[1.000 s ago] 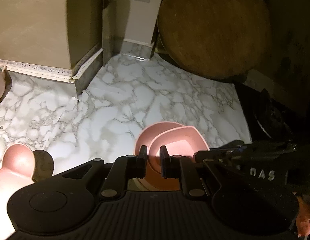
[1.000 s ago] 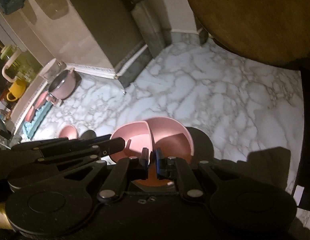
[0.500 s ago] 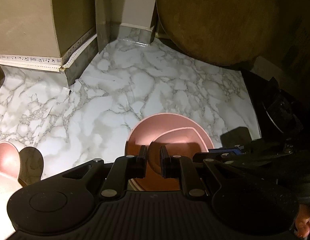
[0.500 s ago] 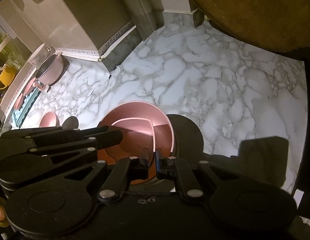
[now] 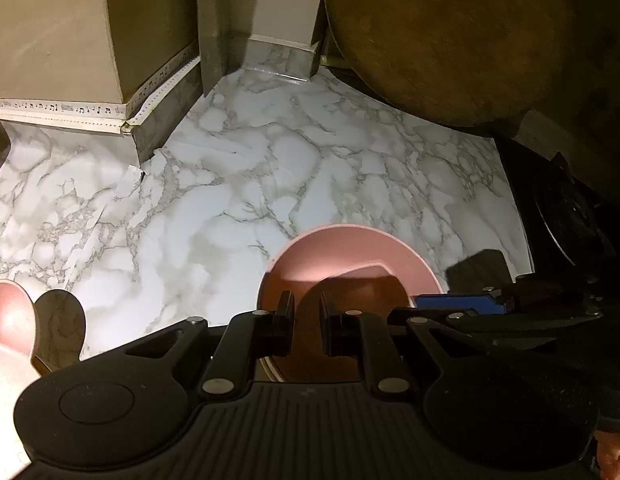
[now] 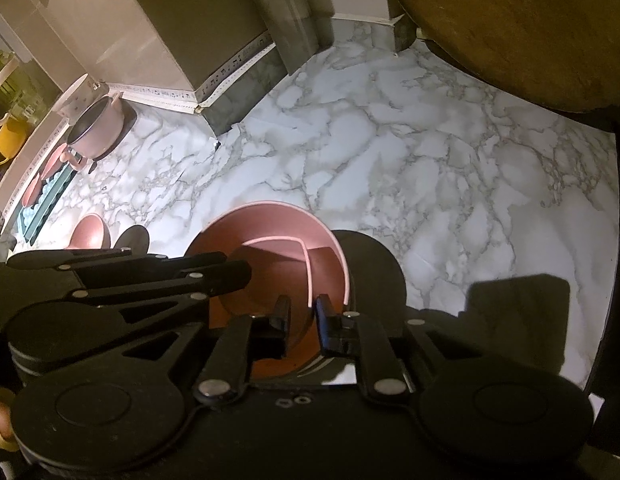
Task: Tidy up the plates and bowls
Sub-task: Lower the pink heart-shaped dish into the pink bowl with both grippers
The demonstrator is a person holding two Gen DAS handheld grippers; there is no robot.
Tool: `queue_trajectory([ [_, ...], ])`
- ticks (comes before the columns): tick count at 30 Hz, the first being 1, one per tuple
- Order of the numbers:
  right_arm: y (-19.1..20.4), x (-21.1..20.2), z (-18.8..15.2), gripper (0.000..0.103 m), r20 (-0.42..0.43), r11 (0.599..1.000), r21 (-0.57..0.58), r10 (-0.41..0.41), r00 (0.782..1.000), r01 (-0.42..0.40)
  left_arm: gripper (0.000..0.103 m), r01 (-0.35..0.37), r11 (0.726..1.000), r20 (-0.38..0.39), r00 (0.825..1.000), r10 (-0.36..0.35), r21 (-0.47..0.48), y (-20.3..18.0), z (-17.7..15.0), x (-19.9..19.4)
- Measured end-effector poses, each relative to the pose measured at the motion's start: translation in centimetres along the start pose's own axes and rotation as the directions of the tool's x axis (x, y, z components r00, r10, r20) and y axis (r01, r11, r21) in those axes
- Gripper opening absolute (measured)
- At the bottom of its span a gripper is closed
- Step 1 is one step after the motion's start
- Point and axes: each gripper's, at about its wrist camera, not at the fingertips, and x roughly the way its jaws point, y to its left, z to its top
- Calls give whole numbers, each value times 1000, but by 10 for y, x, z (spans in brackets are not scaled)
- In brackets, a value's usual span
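Observation:
Two pink bowls sit nested on the marble counter (image 5: 270, 160). The larger outer bowl (image 5: 349, 244) (image 6: 270, 216) holds a smaller inner bowl (image 5: 373, 270) (image 6: 306, 264). My left gripper (image 5: 308, 320) is shut on the outer bowl's near rim, and in the right wrist view it (image 6: 242, 268) reaches over that bowl's left edge. My right gripper (image 6: 303, 316) has the inner bowl's thin rim between its pads, and its jaws are opening slightly. Its blue pad (image 5: 453, 304) shows at the right in the left wrist view.
A small pink bowl (image 5: 10, 312) (image 6: 88, 232) lies to the left. A pink pot (image 6: 98, 128), a teal rack of pink plates (image 6: 46, 196) and a yellow mug (image 6: 6, 140) stand far left. A round wooden board (image 5: 449, 40) leans at the back. A black stove (image 5: 569, 208) borders the right.
Both grippers sank toward the counter with the bowls. The bowls went from tilted side by side to nested and level. The right gripper's fingers stand slightly wider apart.

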Motion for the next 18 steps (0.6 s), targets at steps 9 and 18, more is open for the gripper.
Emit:
queue_trajectory([
  [9,0,-13,1,25,26,1000,-6,10,1000,-10,13,-14,1000,14,1000,14,-5,2,-2,-4],
  [18,2,-37,-7,54,102,1000,-18,8,995,-7,13,-15,1000,63,998,14,13,3,-9,-26],
])
